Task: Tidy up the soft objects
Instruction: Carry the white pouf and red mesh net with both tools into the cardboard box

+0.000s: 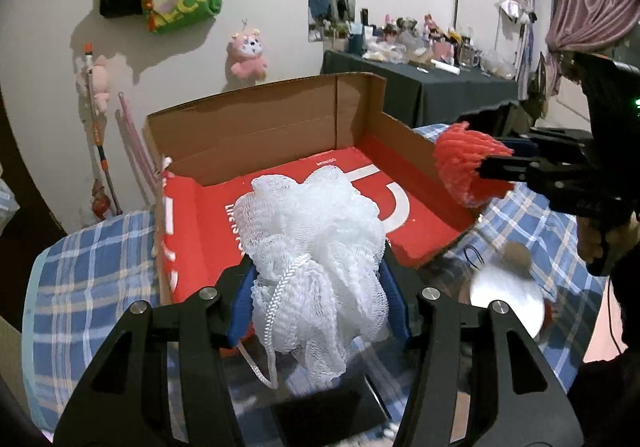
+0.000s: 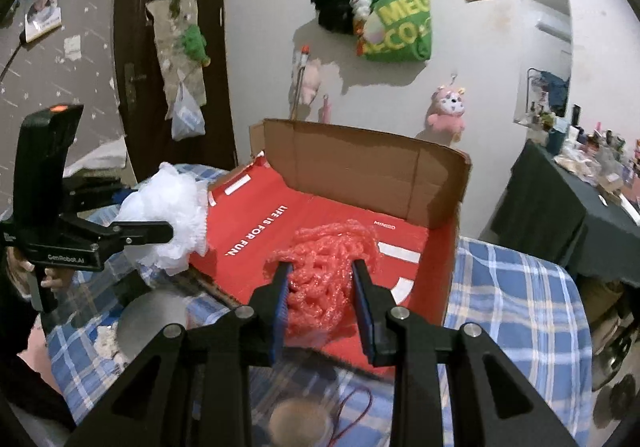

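My left gripper (image 1: 316, 287) is shut on a white mesh bath pouf (image 1: 320, 255) and holds it above the near edge of an open cardboard box with a red inside (image 1: 408, 223). The pouf's cord hangs below it. My right gripper (image 2: 322, 299) is shut on a red mesh pouf (image 2: 324, 267) over the box's red floor (image 2: 256, 223). In the left wrist view the right gripper (image 1: 480, 171) shows at the right, holding the red pouf (image 1: 460, 167) at the box's right wall. In the right wrist view the left gripper (image 2: 168, 231) holds the white pouf (image 2: 168, 215) at the box's left edge.
The box stands on a blue plaid cloth (image 1: 88, 271). A round mirror-like disc (image 1: 508, 299) and a fuzzy brown ball (image 1: 516, 253) lie on the cloth near the box. A dark table with many bottles (image 1: 420, 59) stands behind at the right. Bags and plush toys hang on the wall.
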`<state>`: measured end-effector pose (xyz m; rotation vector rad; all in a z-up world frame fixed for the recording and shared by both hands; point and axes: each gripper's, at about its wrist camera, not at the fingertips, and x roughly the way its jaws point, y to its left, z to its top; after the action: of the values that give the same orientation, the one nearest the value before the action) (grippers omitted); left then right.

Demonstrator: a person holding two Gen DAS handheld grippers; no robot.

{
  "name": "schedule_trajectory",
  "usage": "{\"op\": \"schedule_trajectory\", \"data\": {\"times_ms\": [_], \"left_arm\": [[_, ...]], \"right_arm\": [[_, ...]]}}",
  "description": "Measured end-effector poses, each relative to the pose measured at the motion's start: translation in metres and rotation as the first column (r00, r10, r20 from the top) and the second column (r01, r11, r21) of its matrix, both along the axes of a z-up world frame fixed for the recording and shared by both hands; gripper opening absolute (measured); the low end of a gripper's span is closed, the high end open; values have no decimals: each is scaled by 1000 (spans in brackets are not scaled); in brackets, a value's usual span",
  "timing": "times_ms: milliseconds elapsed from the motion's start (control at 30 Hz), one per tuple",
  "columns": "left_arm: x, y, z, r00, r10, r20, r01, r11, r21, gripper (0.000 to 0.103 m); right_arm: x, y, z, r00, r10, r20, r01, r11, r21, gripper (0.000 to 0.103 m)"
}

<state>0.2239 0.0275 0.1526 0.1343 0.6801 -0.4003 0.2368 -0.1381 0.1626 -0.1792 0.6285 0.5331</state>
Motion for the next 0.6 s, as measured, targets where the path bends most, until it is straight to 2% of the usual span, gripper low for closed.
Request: {"op": "schedule_trajectory", "data": {"times_ms": [167, 333, 600], "left_arm": [[48, -13, -1, 998, -27, -63, 29, 999, 25, 52], [106, -29, -15, 988, -43, -146, 52, 997, 63, 52], [176, -35, -46, 971, -4, -237, 29, 994, 103, 52]], "right_arm": [[46, 24, -4, 999, 26, -45, -30, 996, -87, 31], [105, 48, -17, 994, 11, -108, -28, 987, -160, 31], [190, 55, -49, 971, -95, -218, 45, 974, -222, 32]]}}
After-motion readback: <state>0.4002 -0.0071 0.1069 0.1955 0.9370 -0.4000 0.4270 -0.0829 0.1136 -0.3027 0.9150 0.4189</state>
